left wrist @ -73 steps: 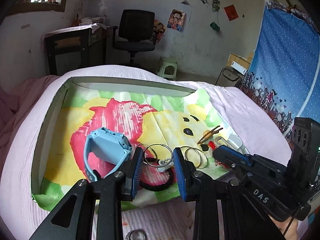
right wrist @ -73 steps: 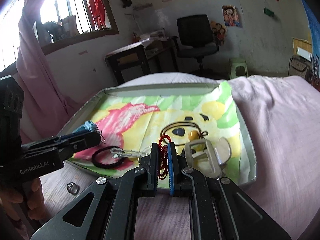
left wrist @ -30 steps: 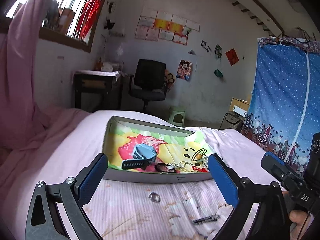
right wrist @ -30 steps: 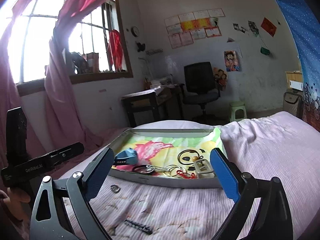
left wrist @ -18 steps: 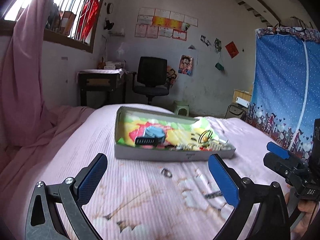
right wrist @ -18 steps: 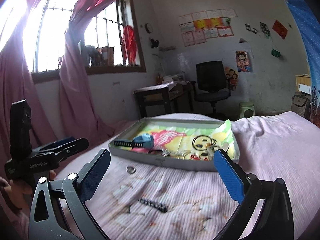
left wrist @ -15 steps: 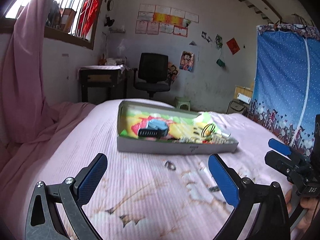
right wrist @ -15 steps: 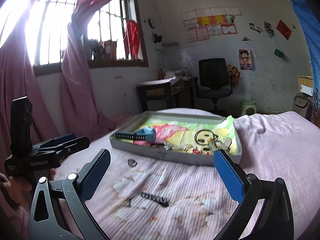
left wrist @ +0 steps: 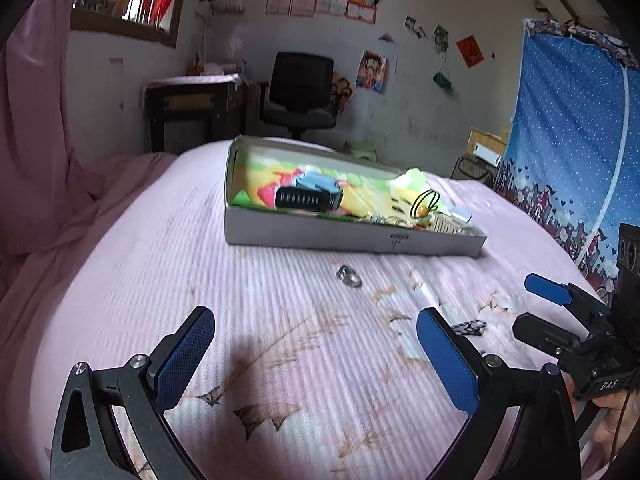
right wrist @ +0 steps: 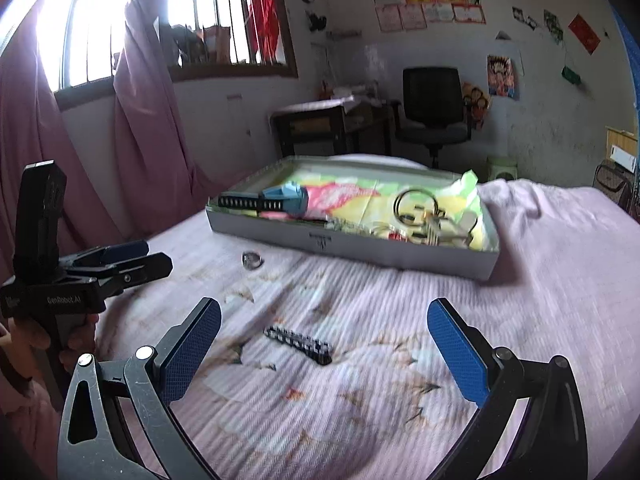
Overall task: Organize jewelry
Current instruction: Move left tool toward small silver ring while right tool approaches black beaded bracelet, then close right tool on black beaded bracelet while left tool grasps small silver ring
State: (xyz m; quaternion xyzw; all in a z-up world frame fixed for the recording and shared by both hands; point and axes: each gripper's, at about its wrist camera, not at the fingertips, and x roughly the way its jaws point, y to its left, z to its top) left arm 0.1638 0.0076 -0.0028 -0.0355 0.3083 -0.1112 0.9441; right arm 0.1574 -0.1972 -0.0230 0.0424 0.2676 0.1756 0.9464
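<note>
A shallow grey box (left wrist: 304,234) (right wrist: 360,244) with a bright cartoon lining sits on the pink bed. It holds a blue watch (left wrist: 316,190) (right wrist: 280,198), hoop rings (right wrist: 414,204) and other small jewelry. A silver ring (left wrist: 349,276) (right wrist: 252,259) lies on the bedspread in front of the box. A dark bracelet (right wrist: 298,345) (left wrist: 470,327) lies nearer, between my right gripper's fingers in its view. My left gripper (left wrist: 316,356) is wide open and empty, low over the bed. My right gripper (right wrist: 324,354) is wide open and empty.
The pink bedspread (left wrist: 160,280) covers the whole work surface. A black office chair (left wrist: 300,92) and a dark desk (left wrist: 192,108) stand behind the bed. A blue curtain (left wrist: 572,140) hangs at the right, pink curtains (right wrist: 132,140) at the left.
Both grippers released items into the box, opened wide and pulled back from it. They have since dropped lower toward the bedspread, so the box looks farther off.
</note>
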